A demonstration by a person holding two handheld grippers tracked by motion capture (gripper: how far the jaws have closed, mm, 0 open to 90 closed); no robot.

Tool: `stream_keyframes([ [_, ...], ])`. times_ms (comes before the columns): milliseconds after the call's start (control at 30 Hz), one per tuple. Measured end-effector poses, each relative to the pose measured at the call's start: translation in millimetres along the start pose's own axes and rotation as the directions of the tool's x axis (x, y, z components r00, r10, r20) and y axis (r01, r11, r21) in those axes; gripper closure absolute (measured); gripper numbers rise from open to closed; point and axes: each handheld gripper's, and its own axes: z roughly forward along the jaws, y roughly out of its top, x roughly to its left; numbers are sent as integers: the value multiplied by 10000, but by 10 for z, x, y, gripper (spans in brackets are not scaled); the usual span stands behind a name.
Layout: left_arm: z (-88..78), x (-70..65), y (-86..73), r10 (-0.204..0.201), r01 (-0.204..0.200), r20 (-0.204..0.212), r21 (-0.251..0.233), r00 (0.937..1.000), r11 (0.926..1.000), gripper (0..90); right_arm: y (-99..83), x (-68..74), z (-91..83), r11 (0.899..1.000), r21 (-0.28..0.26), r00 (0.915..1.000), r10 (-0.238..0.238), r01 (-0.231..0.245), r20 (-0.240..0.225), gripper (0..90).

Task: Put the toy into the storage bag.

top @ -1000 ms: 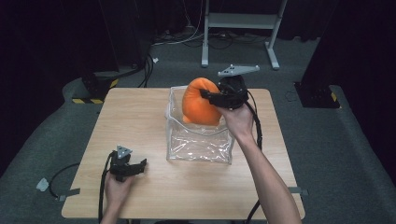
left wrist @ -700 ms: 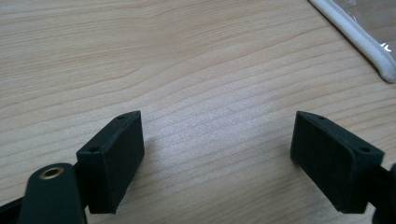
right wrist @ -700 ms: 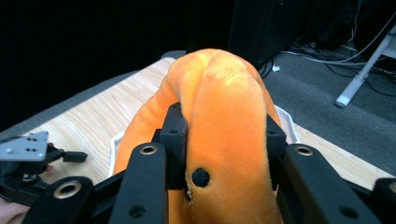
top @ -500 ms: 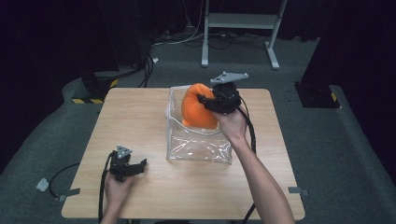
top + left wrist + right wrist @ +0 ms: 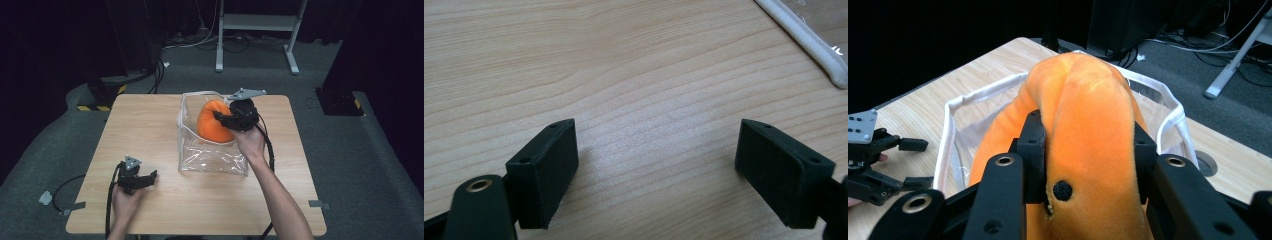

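My right tongs (image 5: 1083,165) grip one orange plush toy (image 5: 1088,125) over one clear bag (image 5: 212,157); my left tongs (image 5: 656,170) gape, empty.

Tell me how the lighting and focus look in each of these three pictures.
High view: wooden table evenly lit, surroundings dark, clear plastic bag faintly glinting. Left gripper view: wood grain sharp, black jaw pads slightly soft, small shadows under them. Right gripper view: orange plush toy bright and a little soft up close, background nearly black at left.
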Motion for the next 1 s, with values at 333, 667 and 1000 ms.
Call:
stream_keyframes([
  [333,-6,-4,-4,124,-125,74,37,9999,9999,178,-150,-71,-115,9993,294,9996,211,-216,171,619],
  [667,-4,-7,-5,37,-37,67,-15,10000,10000,183,-219,-38,7,9977,679,10000,63,-68,67,618],
  [1000,-4,-7,-5,44,-43,55,-19,10000,10000,183,-293,-24,87,9949,1001,9999,69,-80,111,596],
])
